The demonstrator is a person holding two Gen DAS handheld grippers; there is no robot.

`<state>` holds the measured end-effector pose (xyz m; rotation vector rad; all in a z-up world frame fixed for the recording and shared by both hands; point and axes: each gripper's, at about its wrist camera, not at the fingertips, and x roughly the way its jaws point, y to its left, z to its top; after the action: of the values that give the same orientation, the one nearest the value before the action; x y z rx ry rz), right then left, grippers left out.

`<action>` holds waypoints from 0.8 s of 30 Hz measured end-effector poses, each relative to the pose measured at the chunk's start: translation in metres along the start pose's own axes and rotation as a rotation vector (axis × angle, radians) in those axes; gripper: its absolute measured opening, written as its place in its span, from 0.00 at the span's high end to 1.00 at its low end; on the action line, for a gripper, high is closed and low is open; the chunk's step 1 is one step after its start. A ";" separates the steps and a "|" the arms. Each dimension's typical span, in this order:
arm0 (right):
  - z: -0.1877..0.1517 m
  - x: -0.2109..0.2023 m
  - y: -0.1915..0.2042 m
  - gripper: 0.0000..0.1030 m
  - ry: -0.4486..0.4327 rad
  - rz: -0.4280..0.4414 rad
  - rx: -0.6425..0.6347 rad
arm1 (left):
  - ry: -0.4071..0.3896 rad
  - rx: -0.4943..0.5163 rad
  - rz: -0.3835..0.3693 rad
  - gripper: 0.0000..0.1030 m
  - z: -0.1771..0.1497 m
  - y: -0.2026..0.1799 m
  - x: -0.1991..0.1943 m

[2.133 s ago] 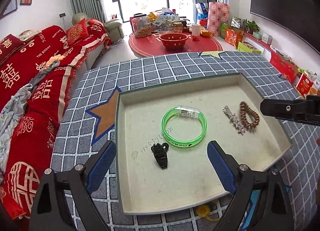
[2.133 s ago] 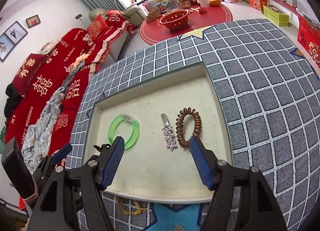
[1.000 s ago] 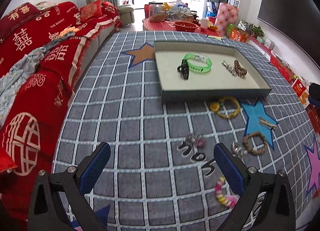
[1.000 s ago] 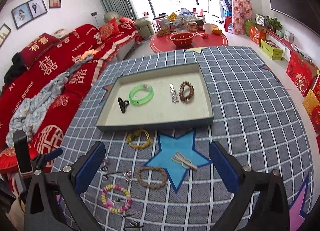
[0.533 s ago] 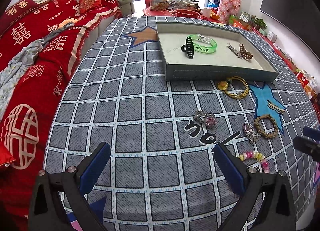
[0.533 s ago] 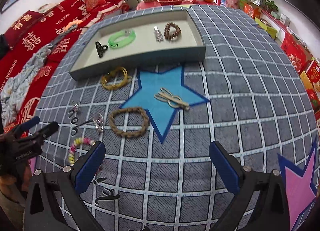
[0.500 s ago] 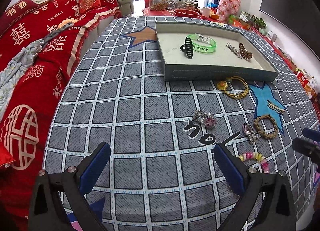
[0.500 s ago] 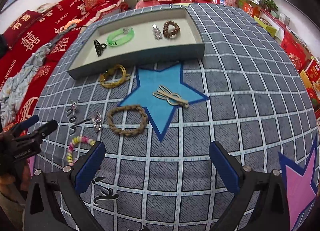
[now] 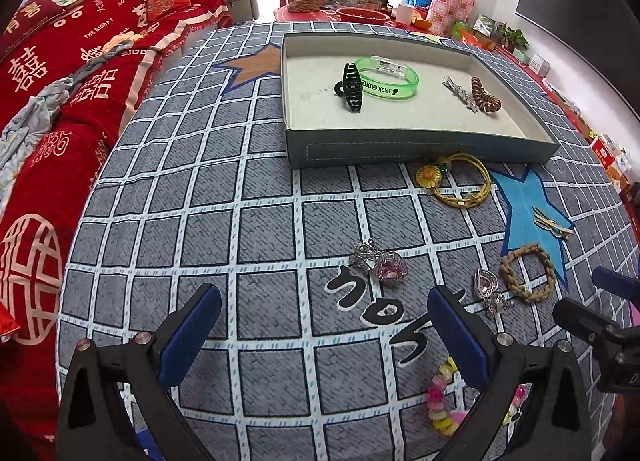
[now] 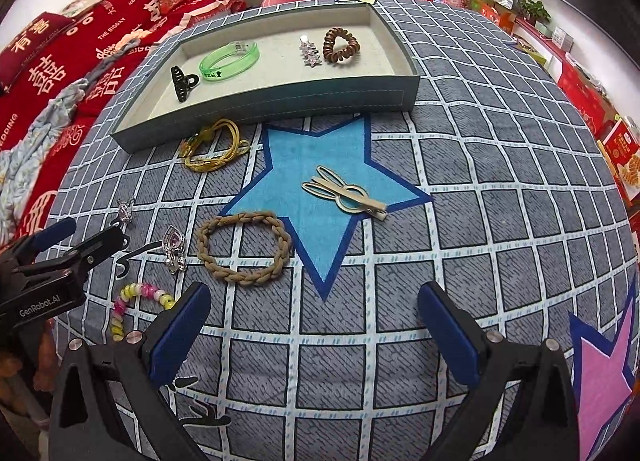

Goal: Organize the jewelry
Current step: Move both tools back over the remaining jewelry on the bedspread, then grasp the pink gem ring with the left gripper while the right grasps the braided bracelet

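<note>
A shallow grey-green tray [image 9: 416,149] [image 10: 280,103] holds a black claw clip [image 9: 352,87], a green bangle [image 9: 388,77], a silver star clip [image 9: 460,93] and a brown coil tie [image 9: 485,95]. Loose on the cloth lie a yellow flower tie [image 9: 460,181], a pink gem piece [image 9: 382,265], a heart gem clip [image 9: 486,287], a braided tan ring [image 10: 244,247], a rabbit clip [image 10: 344,193] and a bead bracelet [image 10: 138,301]. My left gripper [image 9: 324,325] is open and empty, near the gem piece. My right gripper [image 10: 312,327] is open and empty, near the braided ring.
The table has a grey grid cloth [image 9: 240,221] with blue, orange and pink stars. A red sofa [image 9: 60,81] runs along the left. A low red table [image 9: 360,15] with bowls and snacks stands beyond. Boxes line the right wall [image 10: 592,101].
Both grippers have pulled back from over the tray to the near side of the table and dropped lower, bringing the loose pieces closer in view. Both stayed open.
</note>
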<state>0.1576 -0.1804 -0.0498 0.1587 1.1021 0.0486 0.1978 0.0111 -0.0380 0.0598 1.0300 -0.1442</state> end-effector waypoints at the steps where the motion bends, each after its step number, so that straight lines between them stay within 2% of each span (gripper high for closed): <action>1: 0.000 0.001 0.001 0.01 0.001 -0.003 -0.003 | 0.000 0.000 0.004 0.00 0.000 0.000 0.001; 6: 0.004 0.006 0.003 0.07 0.005 -0.016 -0.009 | -0.003 -0.008 0.015 0.00 0.005 -0.001 0.006; 8: 0.006 0.007 0.006 0.15 -0.003 -0.030 -0.022 | -0.010 -0.007 0.017 0.00 0.006 -0.002 0.007; 14: 0.015 0.012 0.021 0.28 -0.016 -0.043 -0.073 | -0.005 0.024 0.020 0.02 0.007 -0.012 0.012; 17: 0.018 0.014 0.027 0.31 -0.018 -0.063 -0.102 | -0.013 0.038 0.015 0.13 0.006 -0.016 0.010; 21: 0.017 0.016 0.035 0.35 -0.019 -0.073 -0.138 | -0.016 0.051 0.005 0.18 0.006 -0.018 0.010; 23: 0.017 0.016 0.035 0.37 -0.019 -0.072 -0.143 | -0.021 0.058 0.002 0.27 0.006 -0.020 0.008; 24: 0.017 0.016 0.035 0.38 -0.018 -0.071 -0.145 | -0.021 0.062 -0.001 0.28 0.006 -0.021 0.008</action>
<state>0.1817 -0.1458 -0.0507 -0.0094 1.0818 0.0633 0.2035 -0.0109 -0.0411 0.1141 1.0047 -0.1774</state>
